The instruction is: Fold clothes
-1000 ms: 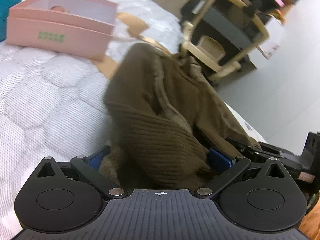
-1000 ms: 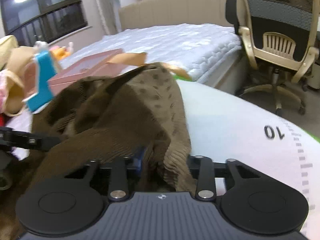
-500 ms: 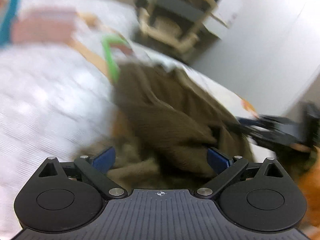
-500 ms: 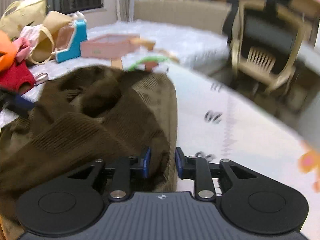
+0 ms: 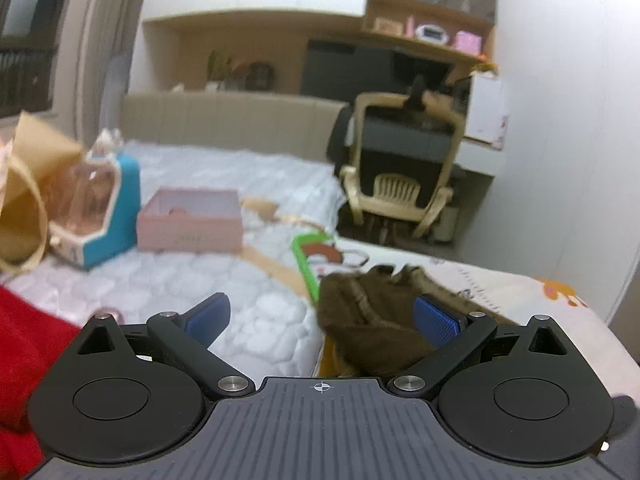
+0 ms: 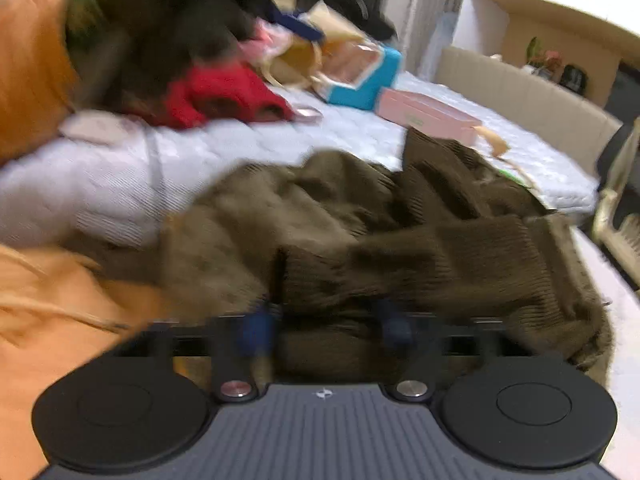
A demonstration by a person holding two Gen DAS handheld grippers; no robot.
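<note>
My left gripper [image 5: 322, 314] is spread wide, holding nothing. The brown sweater [image 6: 400, 240] lies bunched on the bed [image 6: 120, 184], just right of the left gripper. My right gripper [image 6: 322, 326] looks parted with knit between its blurred fingers; the bunched knit could slip free and spoil any fold.

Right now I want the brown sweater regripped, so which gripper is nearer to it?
Right. The right gripper is in the brown sweater, fabric bunched between its fingers. The left gripper is open, the sweater against only its right finger.
</note>
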